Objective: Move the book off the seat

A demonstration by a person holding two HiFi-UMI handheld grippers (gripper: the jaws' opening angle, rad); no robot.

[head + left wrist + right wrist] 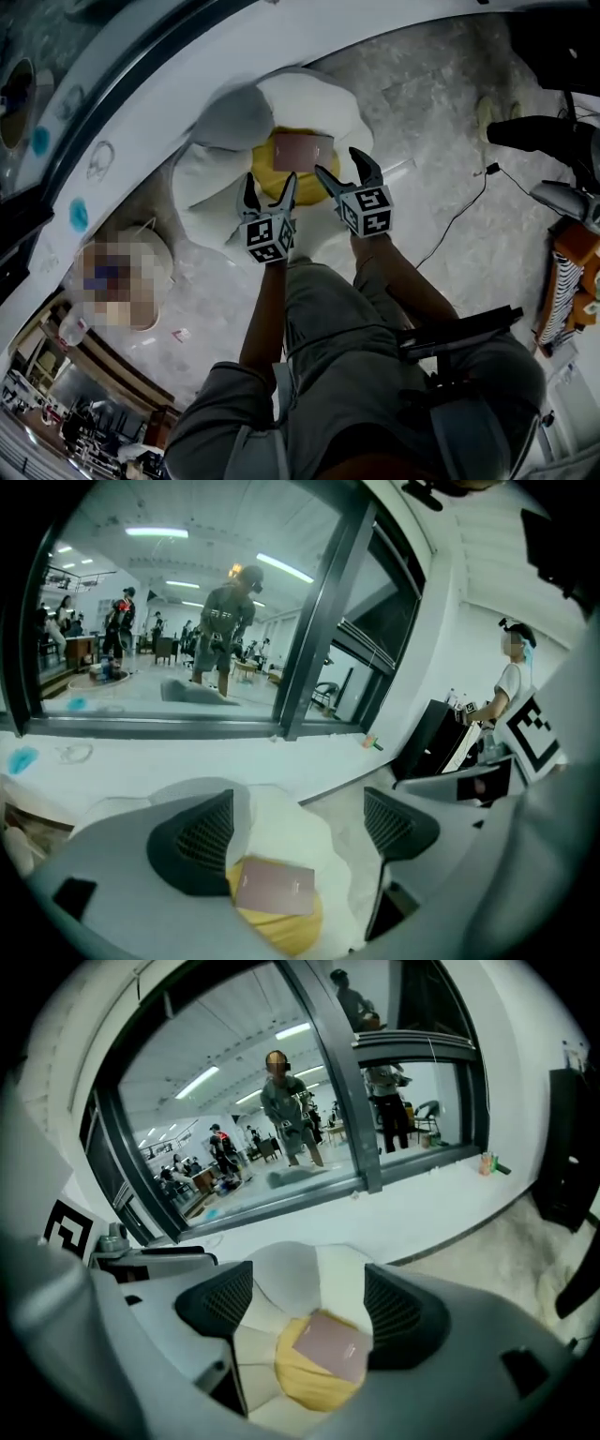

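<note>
Dim, soft, fisheye-warped edges

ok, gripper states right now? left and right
Left gripper: open, holding nothing; the book lies untouched on the seat.
Right gripper: open, holding nothing.

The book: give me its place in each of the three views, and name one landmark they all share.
Head view: the book lies upper centre, flat on the flower-shaped seat.
Left gripper view: the book is bottom centre, seen between the open jaws, not gripped.
Right gripper view: the book is lower centre, again between open jaws, not gripped.
Shared landmark: the yellow seat centre showing under the book in every view.
</note>
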